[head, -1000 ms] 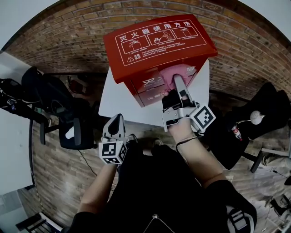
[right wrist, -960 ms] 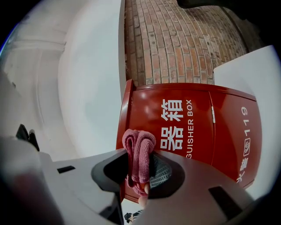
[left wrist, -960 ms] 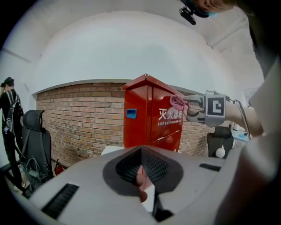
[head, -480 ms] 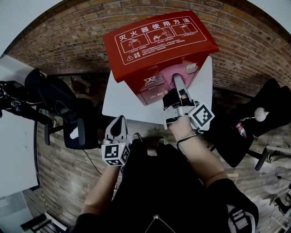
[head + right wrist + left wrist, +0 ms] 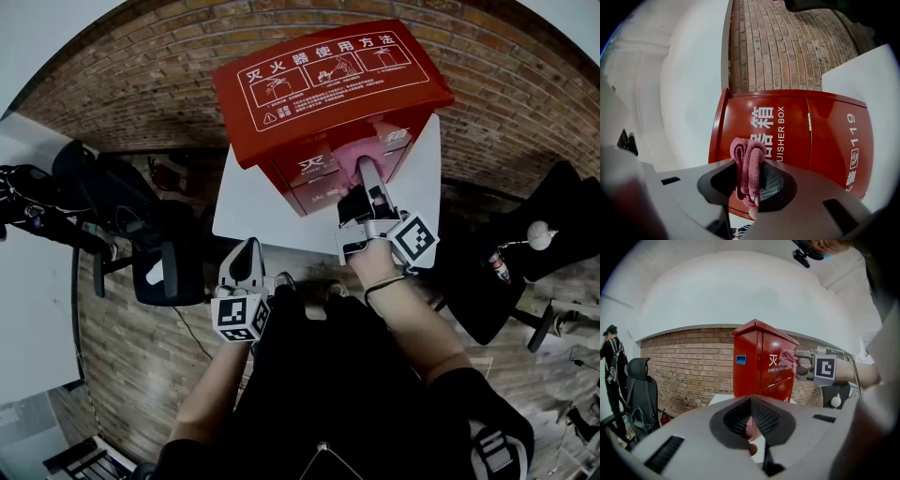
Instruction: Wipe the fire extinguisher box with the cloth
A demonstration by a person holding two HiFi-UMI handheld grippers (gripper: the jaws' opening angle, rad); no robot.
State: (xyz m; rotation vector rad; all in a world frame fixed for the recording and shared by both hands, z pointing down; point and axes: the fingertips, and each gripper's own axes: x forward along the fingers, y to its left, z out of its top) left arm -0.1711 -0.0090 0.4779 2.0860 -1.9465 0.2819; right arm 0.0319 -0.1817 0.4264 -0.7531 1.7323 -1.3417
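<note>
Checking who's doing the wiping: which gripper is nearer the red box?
Right. The right gripper holds the cloth at the front of the box. The left gripper hangs back off the near edge of the table, apart from the box, holding nothing.

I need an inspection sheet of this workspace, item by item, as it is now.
Surface: white table, bare beside the box.
Job's things: red fire extinguisher box upright on the table; pink cloth against its front.
Clutter: nothing seen.
Grippers: right claw shut on the cloth; left claw shut, empty, short of the table.
Cables: nothing seen.
Surroundings: brick wall, black office chair, person standing far off.
</note>
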